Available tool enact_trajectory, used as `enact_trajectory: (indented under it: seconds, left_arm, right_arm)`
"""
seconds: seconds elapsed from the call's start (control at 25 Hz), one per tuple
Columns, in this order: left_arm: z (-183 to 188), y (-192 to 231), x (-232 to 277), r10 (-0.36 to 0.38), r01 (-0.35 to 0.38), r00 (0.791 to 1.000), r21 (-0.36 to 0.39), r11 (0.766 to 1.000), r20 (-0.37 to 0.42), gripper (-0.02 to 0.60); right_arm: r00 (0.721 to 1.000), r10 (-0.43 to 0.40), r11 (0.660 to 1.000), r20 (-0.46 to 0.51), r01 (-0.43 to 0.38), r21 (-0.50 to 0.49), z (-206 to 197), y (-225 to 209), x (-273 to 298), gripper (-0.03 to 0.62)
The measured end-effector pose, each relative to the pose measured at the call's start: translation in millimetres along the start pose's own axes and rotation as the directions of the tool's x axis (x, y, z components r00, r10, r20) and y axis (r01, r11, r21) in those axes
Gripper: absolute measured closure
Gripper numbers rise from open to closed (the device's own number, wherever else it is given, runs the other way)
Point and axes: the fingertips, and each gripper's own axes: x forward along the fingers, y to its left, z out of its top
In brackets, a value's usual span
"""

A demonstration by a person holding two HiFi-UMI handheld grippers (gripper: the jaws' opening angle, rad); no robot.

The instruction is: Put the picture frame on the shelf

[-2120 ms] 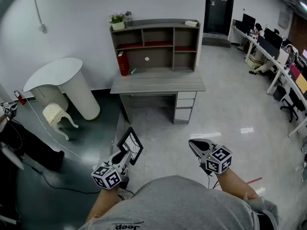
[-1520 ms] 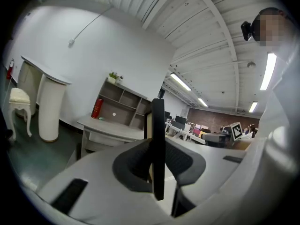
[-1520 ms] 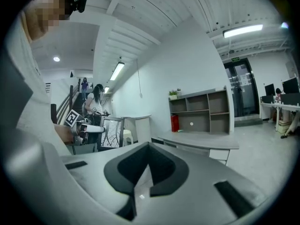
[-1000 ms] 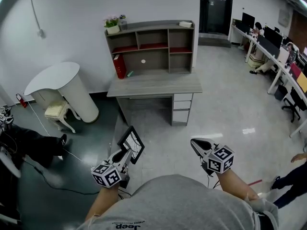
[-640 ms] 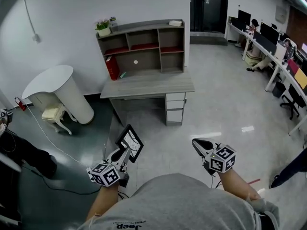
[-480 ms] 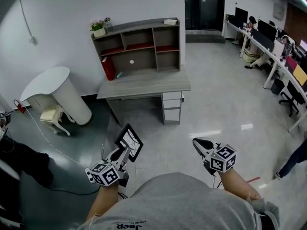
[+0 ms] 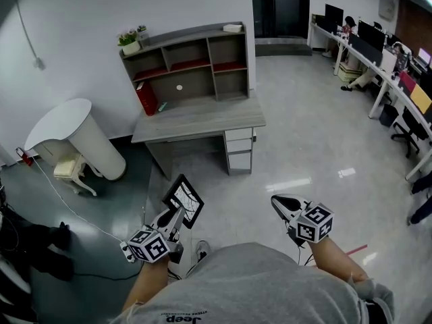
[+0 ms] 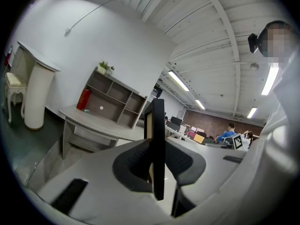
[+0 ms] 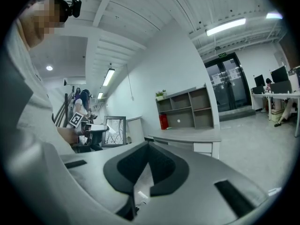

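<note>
A black picture frame (image 7: 184, 200) with a pale line drawing stands tilted in my left gripper (image 7: 174, 216), which is shut on its lower edge. In the left gripper view the frame (image 8: 157, 139) shows edge-on, pinched between the two dark pads. My right gripper (image 7: 278, 201) hangs level with it on the right, shut with nothing in it; its pads (image 9: 161, 165) meet at the tips. The grey shelf (image 7: 182, 66) with open cubbies stands on a grey desk (image 7: 199, 117) against the white wall, well ahead of both grippers across bare floor.
A red binder (image 7: 145, 98) and a potted plant (image 7: 128, 41) sit on the shelf. A white rounded counter (image 7: 71, 123), a cream stool (image 7: 67, 171) and a floor cable lie to the left. Office desks (image 7: 388, 79) with seated people line the right.
The desk and shelf have slid leftward in the head view. Both grippers keep their places, the frame still held. A person has walked along the right edge.
</note>
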Motion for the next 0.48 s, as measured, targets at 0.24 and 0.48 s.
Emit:
enact_trajectory:
  seconds: [0.24,0.48]
  left_arm:
    - [10,43,22,-0.036,0.036,0.999,-0.029,0.999,-0.002,0.495]
    - [43,120,54,-0.095,0.095,0.995,-0.034,0.995,0.0,0.495]
  right_arm:
    - [0.999,-0.035,0.999,-0.026,0.035,-0.002,3,-11,39,0.582]
    - [0.997,-0.076,0.997,-0.016,0.075,-0.012,27,-20,123,0.582]
